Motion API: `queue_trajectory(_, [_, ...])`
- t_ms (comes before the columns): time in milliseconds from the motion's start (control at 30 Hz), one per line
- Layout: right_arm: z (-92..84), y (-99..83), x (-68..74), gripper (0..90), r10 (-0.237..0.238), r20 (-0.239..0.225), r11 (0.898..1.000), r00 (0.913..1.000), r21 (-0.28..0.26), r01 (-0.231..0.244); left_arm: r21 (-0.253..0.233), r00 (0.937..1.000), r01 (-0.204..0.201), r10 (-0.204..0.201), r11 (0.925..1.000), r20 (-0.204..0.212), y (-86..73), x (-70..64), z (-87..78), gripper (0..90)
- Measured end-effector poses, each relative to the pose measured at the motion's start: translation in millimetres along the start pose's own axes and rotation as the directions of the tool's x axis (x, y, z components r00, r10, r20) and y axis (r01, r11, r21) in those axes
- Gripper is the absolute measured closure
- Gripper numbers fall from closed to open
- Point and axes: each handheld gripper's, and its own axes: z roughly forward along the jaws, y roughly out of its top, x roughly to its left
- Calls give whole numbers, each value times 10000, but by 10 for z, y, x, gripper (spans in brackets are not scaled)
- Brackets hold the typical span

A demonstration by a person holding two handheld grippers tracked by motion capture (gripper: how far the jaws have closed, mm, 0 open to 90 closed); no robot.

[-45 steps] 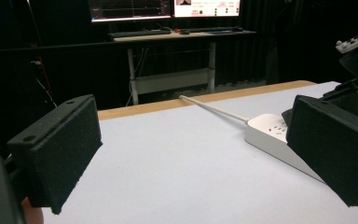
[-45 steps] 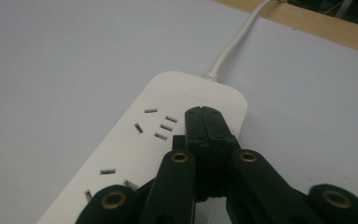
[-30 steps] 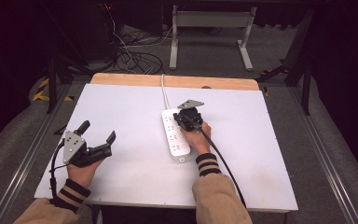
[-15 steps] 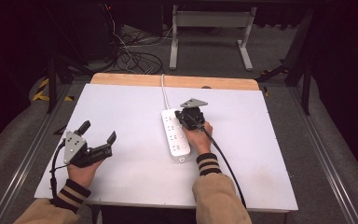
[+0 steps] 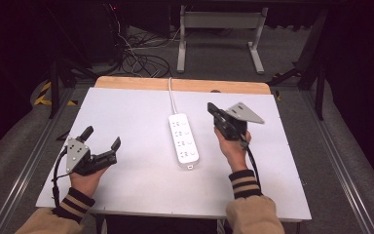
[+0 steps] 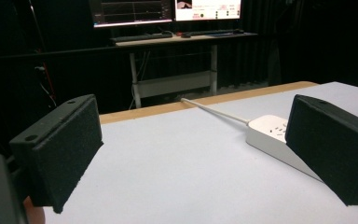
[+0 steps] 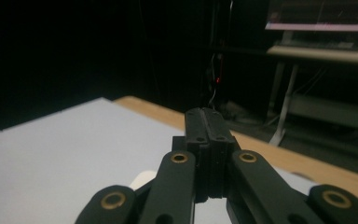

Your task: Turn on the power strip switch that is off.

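Two tools are in my hands above the flat white counter (image 5: pixel 126 117) with its wooden far edge. My left tool (image 5: pixel 101 144) hangs over the counter's near left part with its black padded jaws spread wide and nothing between them. My right tool (image 5: pixel 213 111) is lifted just to the right of the white rectangular plastic power strip (image 5: pixel 183 139), its jaws pressed flat together on nothing, the grey three-cornered plate on top. That strip lies lengthwise near the counter's middle, between my two hands, and its white cable (image 5: pixel 172 96) runs off over the far wooden edge. In the left gripper view the strip's end (image 6: pixel 272 130) sits beside the right-hand jaw.
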Motion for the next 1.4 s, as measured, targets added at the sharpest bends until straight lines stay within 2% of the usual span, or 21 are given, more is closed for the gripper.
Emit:
queue_trajectory(67, [-259, -19, -25, 900, 57, 105, 9992, 9999, -391, -53, -91, 9999, 1, -2, 10000, -115, 8, 15, -9, 44])
queue_trajectory(100, [-376, -42, -42, 900, -42, 302, 9992, 9995, -391, 54, -94, 9999, 48, -50, 9999, -165, 8, 17, -10, 44])
queue_trajectory(133, [-376, -42, -42, 900, -42, 302, 9992, 9995, -391, 54, -94, 9999, 48, -50, 9999, -165, 8, 17, -10, 44])
queue_trajectory(167, [-624, -131, -97, 900, -41, 620, 9970, 9981, -767, 89, -105, 9998, 67, -69, 9999, -190, 9, 23, -11, 44])
queue_trajectory(267, [-846, -249, -161, 900, 16, 1263, 9894, 9920, -1441, 167, -234, 9996, 81, -87, 9997, -272, 23, 35, -26, 44])
queue_trajectory(300, [-846, -249, -161, 900, 16, 1263, 9894, 9920, -1441, 167, -234, 9996, 81, -87, 9997, -272, 23, 35, -26, 44])
queue_trajectory(333, [-943, -303, -242, 900, 513, 1714, 9776, 9839, -2102, -144, -252, 9995, 48, -55, 9997, -305, 26, 36, -32, 44])
queue_trajectory(433, [-969, -351, -300, 900, 650, 1969, 9758, 9783, -2176, -210, -327, 9995, 50, -60, 9995, -295, 27, 34, -56, 44])
queue_trajectory(533, [-963, -368, -313, 900, 530, 2128, 9772, 9757, -2124, -67, -281, 9995, 17, -26, 9996, -312, 16, 37, -51, 44])
queue_trajectory(1000, [-906, -429, -228, 900, 139, 2037, 9774, 9789, -2093, 297, -257, 9996, 13, -20, 9997, -293, 13, 44, -57, 44])
queue_trajectory(1033, [-905, -432, -227, 836, 101, 2014, 9767, 9795, -2121, 335, -257, 9996, 9, -16, 9997, -292, 13, 43, -57, 44])
queue_trajectory(1100, [-882, -441, -231, 478, 317, 1952, 9710, 9803, -2385, 161, -271, 9996, -5, -3, 9996, -296, 14, 44, -58, 44])
queue_trajectory(1167, [-857, -453, -235, 192, 569, 2408, 9645, 9689, -2640, 90, -269, 9996, 13, -21, 9996, -297, 14, 45, -59, 43])
queue_trajectory(1200, [-841, -453, -238, 113, 698, 2640, 9622, 9620, -2722, 49, -272, 9996, 19, -27, 9996, -294, 15, 46, -59, 42])
queue_trajectory(1233, [-839, -455, -246, 84, 729, 2764, 9633, 9583, -2684, 41, -272, 9996, 19, -27, 9996, -294, 15, 46, -59, 41])
queue_trajectory(1267, [-837, -457, -252, 46, 745, 2760, 9635, 9583, -2678, 23, -288, 9996, 22, -30, 9996, -284, 15, 46, -59, 41])
queue_trajectory(1400, [-843, -455, -256, 36, 695, 2917, 9619, 9540, -2732, 134, -264, 9996, -5, -3, 9997, -285, 14, 47, -56, 40])
